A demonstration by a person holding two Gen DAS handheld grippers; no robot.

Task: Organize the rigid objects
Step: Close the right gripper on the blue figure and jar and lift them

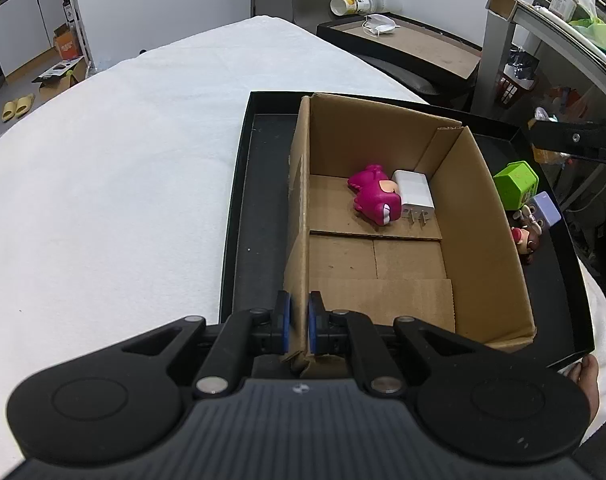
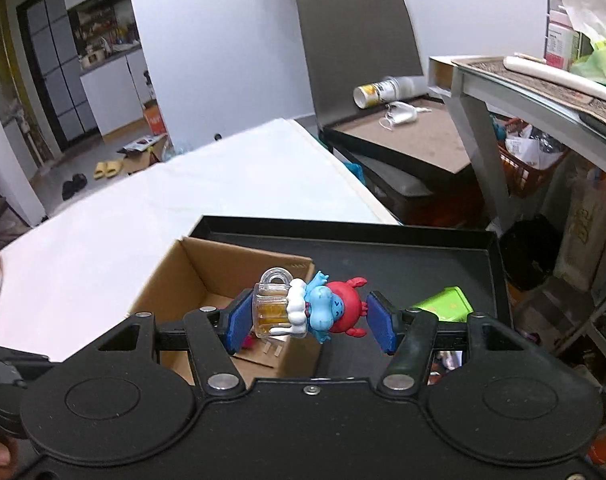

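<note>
— Cardboard is what the left gripper is clamped on: the near-left wall of the cardboard box is pinched between its blue-padded fingers at about 6 o'clock in the left wrist view.

— And what is seen inside the box?

— A magenta toy figure is laid on the floor of the box toward 12 o'clock, touching a white plug adapter at its 3 o'clock side. The box itself is set inside a black tray, which is placed on a white-covered surface.

— Is anything held by the right gripper?

— Its fingers are spread wide, yet a blue-and-red figurine with a clear mug is seen between them. The mug end is touched by the left pad; a gap is visible at the right pad. The figurine is positioned above the box's right wall.

— What is found outside the box?

— A green cube, a lilac block and a small brown figure are gathered in the tray at 3 o'clock, just beside the box.
</note>
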